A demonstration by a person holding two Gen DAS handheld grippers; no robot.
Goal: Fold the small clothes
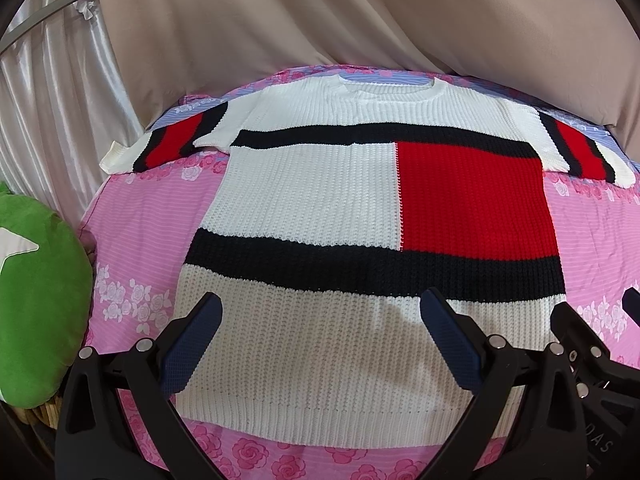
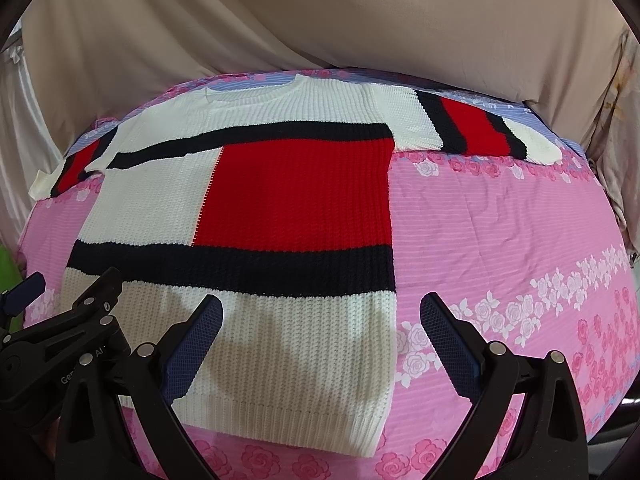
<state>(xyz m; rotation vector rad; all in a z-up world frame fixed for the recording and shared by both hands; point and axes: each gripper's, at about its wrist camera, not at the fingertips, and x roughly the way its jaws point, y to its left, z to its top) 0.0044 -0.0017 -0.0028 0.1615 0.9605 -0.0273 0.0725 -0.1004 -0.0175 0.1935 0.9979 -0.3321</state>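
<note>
A knitted sweater (image 1: pixel 320 200) (image 2: pixel 168 200) in white, red and navy blocks lies flat and face up on a pink floral sheet (image 1: pixel 136 240) (image 2: pixel 500 232), both sleeves spread out sideways. My left gripper (image 1: pixel 322 304) hovers open over the white band near the hem, left of centre. My right gripper (image 2: pixel 320 304) is open above the hem's right corner, one finger over the sweater and the other over the sheet. Nothing sits between either pair of fingers. Each gripper shows at the edge of the other's view.
A green plush cushion (image 1: pixel 36 300) lies off the sheet's left edge. Beige draped fabric (image 1: pixel 360 20) (image 2: pixel 320 20) hangs behind the surface, with a shiny pale curtain (image 1: pixel 52 80) at far left. Bare sheet extends to the right of the sweater.
</note>
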